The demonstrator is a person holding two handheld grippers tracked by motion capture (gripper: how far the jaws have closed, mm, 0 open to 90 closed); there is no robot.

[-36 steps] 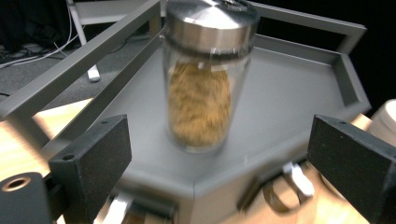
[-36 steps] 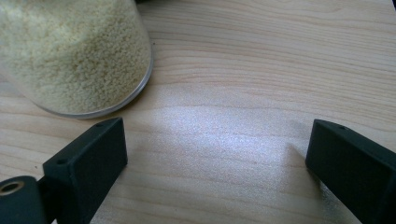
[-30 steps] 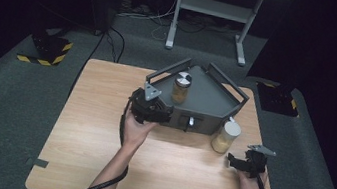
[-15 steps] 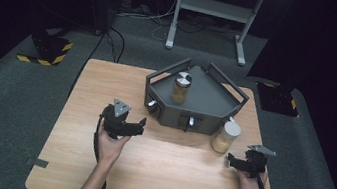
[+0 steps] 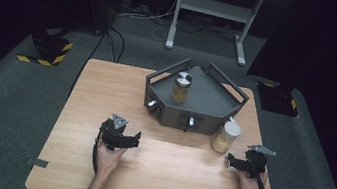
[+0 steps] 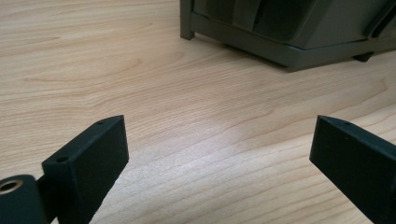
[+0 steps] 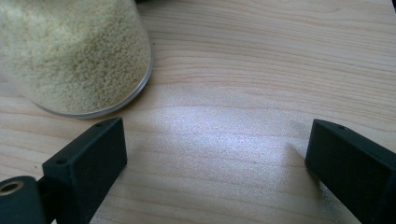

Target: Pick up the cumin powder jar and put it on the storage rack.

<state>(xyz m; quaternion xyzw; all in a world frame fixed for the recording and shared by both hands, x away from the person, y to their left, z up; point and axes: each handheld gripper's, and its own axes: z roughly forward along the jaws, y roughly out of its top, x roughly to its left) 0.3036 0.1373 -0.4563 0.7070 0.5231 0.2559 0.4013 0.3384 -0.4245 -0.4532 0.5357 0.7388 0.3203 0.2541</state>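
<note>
While the wooden bench [image 5: 106, 90] spreads across the centre of the frame, a grey tray [image 5: 216, 99] sits at its upper middle with one lidded jar [image 5: 181, 87] inside. A second jar of pale grain [image 5: 225, 136] stands just outside the tray's lower right corner. The right claw [image 5: 236, 161] rests just beside it, jaws wide and empty. The left claw [image 5: 129, 139], lower left of centre, has just been opening, nothing between its jaws. A careless sideways nudge could likely topple the grain jar.
</note>
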